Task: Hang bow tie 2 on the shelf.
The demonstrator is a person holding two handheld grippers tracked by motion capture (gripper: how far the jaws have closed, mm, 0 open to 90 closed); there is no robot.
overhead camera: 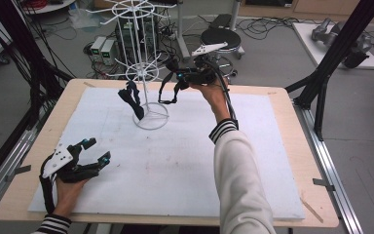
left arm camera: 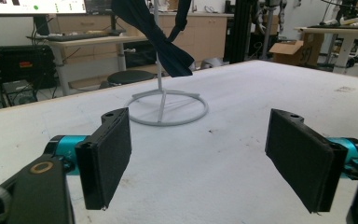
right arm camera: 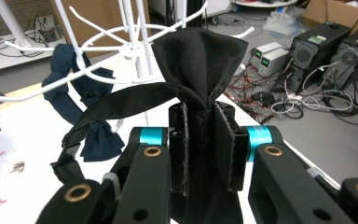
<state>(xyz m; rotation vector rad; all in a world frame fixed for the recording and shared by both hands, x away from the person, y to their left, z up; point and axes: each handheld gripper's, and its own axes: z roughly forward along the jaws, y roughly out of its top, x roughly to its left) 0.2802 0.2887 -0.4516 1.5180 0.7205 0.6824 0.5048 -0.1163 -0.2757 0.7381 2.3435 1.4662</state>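
Landmark: white wire rack [overhead camera: 143, 58], standing on the white mat [overhead camera: 175, 165] that covers my worktop [overhead camera: 282, 112], its ring base [left arm camera: 168, 108] toward the far edge of the mat.

Item 1: my right tool [overhead camera: 182, 78]. Held up in the air just right of the rack's pole, at about the height of its lower ring of hooks. Jaws pressed together on a black cloth band [right arm camera: 200, 65]; the cloth bunches between the pads and fans out above them, and a strap of the same cloth loops down and away toward the rack side.

Item 2: dark blue cloth band [overhead camera: 132, 100]. Hangs from the rack on the side opposite my right tool, draped against the pole, its lower end just above the ring base. In the right tool's view it [right arm camera: 81, 100] hangs behind the white hooks.

Item 3: my left tool [overhead camera: 88, 152]. Rests low over the mat, well apart from the rack on the near left, pointing toward the base. Jaws spread wide, nothing between the pads [left arm camera: 109, 156].
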